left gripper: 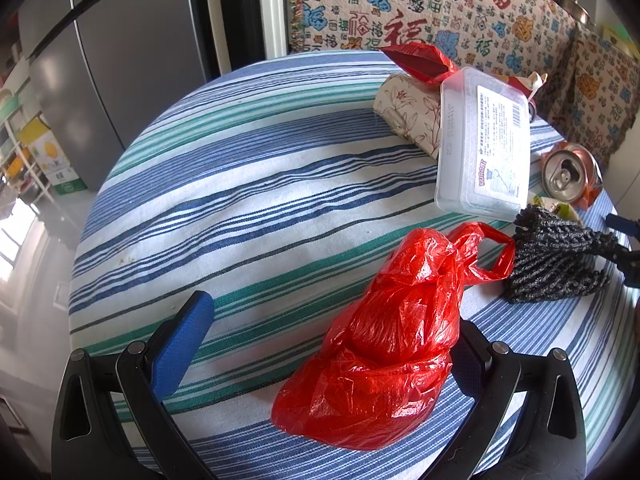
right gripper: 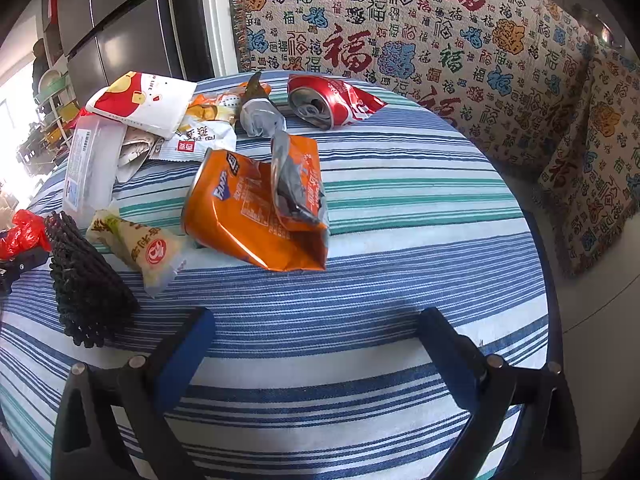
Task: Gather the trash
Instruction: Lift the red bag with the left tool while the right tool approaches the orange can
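Left wrist view: left tongs (left gripper: 332, 344) spread wide, red plastic bag (left gripper: 384, 344) lying on the striped table (left gripper: 240, 184) between the fingers, against the right one; not pinched. Beyond it a black mesh wad (left gripper: 556, 260), clear plastic box (left gripper: 480, 140) and a crushed can end-on (left gripper: 568, 174).

Right wrist view only: right tongs (right gripper: 316, 344) wide open, holding nothing, over bare cloth. Ahead, a flattened orange Fanta can (right gripper: 256, 216), crushed red can (right gripper: 332, 100), snack wrappers (right gripper: 140, 108), a yellow-green packet (right gripper: 136, 244). Bag shows only as a red scrap at the left edge.
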`<action>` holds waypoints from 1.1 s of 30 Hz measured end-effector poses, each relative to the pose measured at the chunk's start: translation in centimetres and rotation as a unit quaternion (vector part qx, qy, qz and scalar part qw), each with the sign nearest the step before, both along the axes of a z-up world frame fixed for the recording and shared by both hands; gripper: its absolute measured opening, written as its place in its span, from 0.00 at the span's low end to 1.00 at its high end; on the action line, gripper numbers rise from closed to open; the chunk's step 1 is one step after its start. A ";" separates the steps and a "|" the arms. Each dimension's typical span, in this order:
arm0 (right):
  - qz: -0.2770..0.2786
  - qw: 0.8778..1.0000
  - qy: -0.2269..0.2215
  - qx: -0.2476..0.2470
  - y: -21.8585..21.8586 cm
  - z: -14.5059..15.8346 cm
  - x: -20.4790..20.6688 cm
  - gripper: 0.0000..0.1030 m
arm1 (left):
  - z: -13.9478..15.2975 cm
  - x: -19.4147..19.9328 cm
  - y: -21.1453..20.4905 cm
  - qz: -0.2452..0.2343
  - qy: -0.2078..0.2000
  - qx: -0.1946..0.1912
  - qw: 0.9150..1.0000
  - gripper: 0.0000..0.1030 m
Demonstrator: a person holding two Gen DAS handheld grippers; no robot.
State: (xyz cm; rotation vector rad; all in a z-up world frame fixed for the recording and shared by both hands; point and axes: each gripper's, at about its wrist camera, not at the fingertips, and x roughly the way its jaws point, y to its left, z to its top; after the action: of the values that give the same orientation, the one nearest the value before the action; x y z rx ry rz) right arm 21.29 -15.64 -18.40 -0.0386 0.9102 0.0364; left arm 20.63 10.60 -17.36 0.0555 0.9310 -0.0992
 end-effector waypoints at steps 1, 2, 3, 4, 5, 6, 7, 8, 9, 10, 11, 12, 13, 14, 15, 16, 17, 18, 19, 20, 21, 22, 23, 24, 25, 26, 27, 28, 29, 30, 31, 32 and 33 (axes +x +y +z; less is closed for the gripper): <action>0.000 1.000 0.000 0.000 0.0 0.0 0.0 1.00 | 0.0 0.0 0.0 0.000 0.000 0.000 1.000 1.00; 0.000 1.000 0.000 0.000 0.0 0.0 0.0 1.00 | 0.0 0.0 0.0 0.000 0.000 0.000 1.000 1.00; 0.000 1.000 0.000 0.000 0.0 0.0 0.0 1.00 | 0.0 0.0 0.0 0.000 0.000 0.000 1.000 1.00; 0.000 1.000 0.000 0.000 0.0 0.0 0.0 1.00 | 0.0 0.0 0.0 0.000 0.000 0.000 1.000 1.00; -0.001 1.000 0.000 0.000 0.0 0.0 0.0 1.00 | 0.1 0.1 0.1 0.001 0.000 0.001 1.000 1.00; -0.002 1.000 0.000 0.000 0.0 0.0 -0.1 1.00 | 0.1 0.1 0.1 0.002 0.000 0.001 1.000 1.00; -0.003 1.000 0.000 0.000 -0.1 0.0 0.0 1.00 | 0.1 0.1 0.1 0.003 0.000 0.002 1.000 1.00; -0.004 1.000 0.000 0.001 -0.2 0.0 -0.1 1.00 | 0.1 0.2 0.1 0.006 0.000 0.002 1.000 1.00; -0.004 1.000 0.000 0.001 -0.2 0.0 0.0 1.00 | 0.1 0.2 0.0 0.009 0.001 0.002 1.000 1.00; -0.004 1.000 0.000 0.001 -0.2 0.0 0.0 1.00 | 0.1 0.3 0.0 0.011 0.001 0.003 1.000 1.00; -0.003 1.000 -0.001 0.001 -0.2 0.0 -0.1 1.00 | 0.1 0.4 0.0 0.012 0.001 0.003 1.000 1.00; -0.003 1.000 -0.001 0.001 -0.2 0.0 -0.1 1.00 | 0.1 0.4 0.0 0.012 0.001 0.002 1.000 1.00; -0.003 1.000 0.000 0.001 -0.2 0.0 -0.1 1.00 | 0.1 0.4 0.0 0.012 0.001 0.002 1.000 1.00; -0.003 1.000 -0.001 0.001 -0.2 0.0 -0.1 1.00 | 0.2 0.4 0.0 0.012 0.001 0.002 1.000 1.00; -0.003 1.000 -0.001 0.001 -0.1 0.0 -0.1 1.00 | 0.2 0.4 0.0 0.012 0.001 0.002 1.000 1.00; -0.003 1.000 -0.001 0.001 -0.2 0.0 0.0 1.00 | 0.2 0.4 0.1 0.011 0.001 0.001 1.000 1.00; -0.003 1.000 -0.001 0.001 -0.2 0.0 0.0 1.00 | 0.2 0.4 0.1 0.011 0.001 0.000 1.000 1.00; -0.004 1.000 -0.001 0.002 -0.2 0.0 0.0 1.00 | 0.2 0.4 0.0 0.011 0.001 0.001 1.000 1.00; -0.004 1.000 -0.001 0.000 -0.1 0.0 0.0 1.00 | 0.2 0.4 0.1 0.011 0.001 0.000 1.000 1.00; -0.004 1.000 -0.001 0.000 -0.1 0.0 0.0 1.00 | 0.2 0.4 0.1 0.011 0.001 0.001 1.000 1.00; -0.005 1.000 -0.001 0.000 -0.1 0.0 -0.1 1.00 | 0.3 0.4 0.1 0.011 0.001 0.001 1.000 1.00; -0.005 1.000 -0.001 -0.001 -0.1 0.0 -0.1 1.00 | 0.3 0.5 0.0 0.011 0.000 0.003 1.000 1.00; -0.005 1.000 -0.001 0.000 -0.1 0.0 -0.1 1.00 | 0.3 0.4 0.0 0.012 0.000 0.005 1.000 1.00; -0.005 1.000 -0.001 0.000 -0.1 0.0 -0.1 1.00 | 0.3 0.4 0.0 0.013 0.000 0.007 1.000 1.00; -0.005 1.000 -0.001 -0.001 0.0 0.0 -0.1 1.00 | 0.3 0.3 0.0 0.012 0.001 0.005 1.000 1.00; -0.005 1.000 -0.001 -0.001 0.0 0.0 -0.1 1.00 | 0.4 0.3 0.2 0.006 0.004 0.005 1.000 1.00; -0.005 1.000 -0.001 0.001 -0.1 0.0 -0.1 1.00 | 0.5 0.2 0.5 -0.008 0.014 0.001 1.000 1.00; -0.005 1.000 -0.001 0.002 -0.1 0.0 -0.1 1.00 | 0.5 0.0 0.8 -0.016 0.016 -0.002 1.000 1.00; -0.003 1.000 -0.002 0.005 -0.1 0.1 -0.1 1.00 | 0.6 -0.4 1.3 -0.020 0.015 -0.012 1.000 1.00; 0.001 1.000 -0.006 0.016 -0.4 0.2 -0.4 1.00 | 0.8 -0.6 1.9 -0.026 0.014 -0.028 0.999 1.00; 0.003 0.999 -0.015 0.035 -0.8 0.4 -0.7 0.99 | 1.0 -0.8 2.2 -0.036 0.015 -0.045 0.998 1.00; 0.003 0.998 -0.028 0.052 -1.3 0.8 -1.0 0.99 | 1.1 -0.9 2.3 -0.043 0.009 -0.055 0.998 1.00; 0.003 0.997 -0.044 0.066 -1.9 1.3 -1.4 0.99 | 1.3 -1.1 2.3 -0.049 0.003 -0.061 0.997 0.99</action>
State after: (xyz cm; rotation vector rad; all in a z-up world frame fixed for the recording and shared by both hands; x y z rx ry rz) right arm 19.93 -17.51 -17.14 0.0802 0.8181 0.1000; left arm 19.55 12.85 -16.08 -0.0131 0.9260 -0.2462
